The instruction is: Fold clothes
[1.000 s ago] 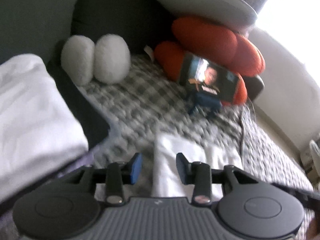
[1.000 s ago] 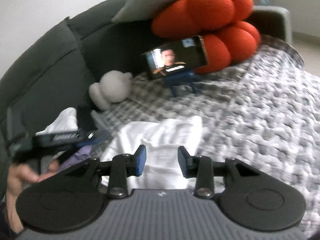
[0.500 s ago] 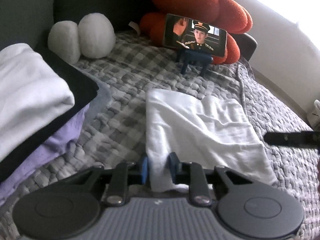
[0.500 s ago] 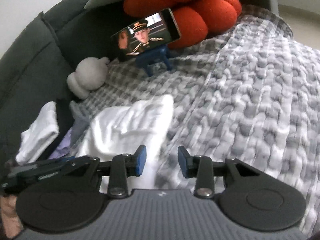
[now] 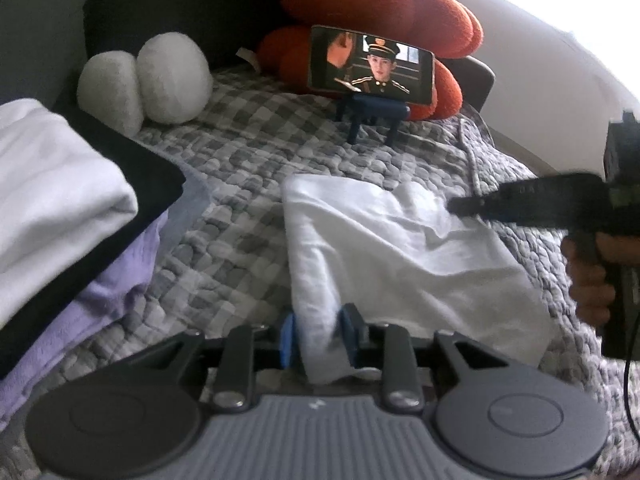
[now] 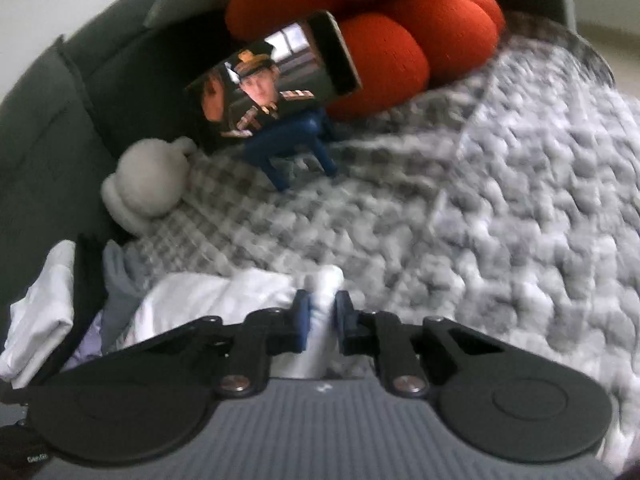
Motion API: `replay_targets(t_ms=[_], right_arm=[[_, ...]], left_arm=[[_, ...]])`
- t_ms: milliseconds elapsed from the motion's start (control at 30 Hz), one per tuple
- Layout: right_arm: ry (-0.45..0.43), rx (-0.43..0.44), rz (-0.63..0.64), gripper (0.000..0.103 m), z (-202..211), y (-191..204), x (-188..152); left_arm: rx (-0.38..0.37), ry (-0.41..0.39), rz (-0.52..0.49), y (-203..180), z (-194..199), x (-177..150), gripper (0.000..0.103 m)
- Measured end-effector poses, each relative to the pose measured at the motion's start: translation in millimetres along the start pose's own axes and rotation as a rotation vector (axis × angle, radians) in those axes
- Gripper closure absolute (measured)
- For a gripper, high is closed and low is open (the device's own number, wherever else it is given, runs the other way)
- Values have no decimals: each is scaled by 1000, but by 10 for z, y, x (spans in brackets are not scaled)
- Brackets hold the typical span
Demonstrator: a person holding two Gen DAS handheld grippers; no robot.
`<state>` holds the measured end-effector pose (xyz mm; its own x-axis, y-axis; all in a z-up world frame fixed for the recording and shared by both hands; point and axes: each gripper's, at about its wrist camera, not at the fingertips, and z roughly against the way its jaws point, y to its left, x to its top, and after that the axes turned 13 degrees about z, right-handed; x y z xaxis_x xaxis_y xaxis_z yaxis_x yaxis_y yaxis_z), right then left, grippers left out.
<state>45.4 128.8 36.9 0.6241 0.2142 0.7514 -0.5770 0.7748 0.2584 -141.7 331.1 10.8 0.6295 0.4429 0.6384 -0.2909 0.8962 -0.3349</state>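
A white garment (image 5: pixel 404 256) lies partly folded on the grey checked quilt (image 5: pixel 240 184). My left gripper (image 5: pixel 318 338) is shut on its near left edge, cloth bunched between the blue pads. In the right wrist view my right gripper (image 6: pixel 321 320) is shut on a far corner of the same white garment (image 6: pixel 224 300). The left wrist view also shows the right gripper's black body (image 5: pixel 552 204), held in a hand (image 5: pixel 588 276), reaching over the garment's right side.
A stack of folded clothes, white (image 5: pixel 52 188) over black and lilac (image 5: pixel 100 300), sits at the left. A phone (image 5: pixel 372 66) on a blue stand plays video before orange cushions (image 5: pixel 380 0). A pale plush toy (image 5: pixel 148 80) rests against the dark sofa back.
The right gripper went from open above the quilt to shut on the garment's corner. The left gripper keeps its grip on the near edge, and the right hand has come into its view.
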Motion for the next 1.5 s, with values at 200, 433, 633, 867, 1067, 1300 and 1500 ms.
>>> replay_targets(t_ms=[200, 433, 633, 867, 1067, 1300, 1500], right_arm=[[-8, -41, 29, 92, -60, -12, -41], [-22, -42, -26, 73, 50, -50, 8], [-16, -35, -32, 71, 283, -4, 79], [109, 3, -17, 64, 341, 112, -146], [132, 75, -31, 61, 437, 207, -316], [139, 59, 11, 81, 495, 369, -347], [125, 80, -19, 92, 617, 444, -378]], left_arm=[[-16, -5, -9, 35, 0, -22, 75], [44, -68, -10, 22, 235, 101, 58], [9, -138, -77, -341, 329, 431, 58], [-87, -22, -203, -1008, -344, 766, 58], [-115, 108, -344, -1422, -867, 828, 47], [-31, 117, -354, -1504, -1177, 675, 76], [19, 84, -265, -1511, -1200, 767, 89]])
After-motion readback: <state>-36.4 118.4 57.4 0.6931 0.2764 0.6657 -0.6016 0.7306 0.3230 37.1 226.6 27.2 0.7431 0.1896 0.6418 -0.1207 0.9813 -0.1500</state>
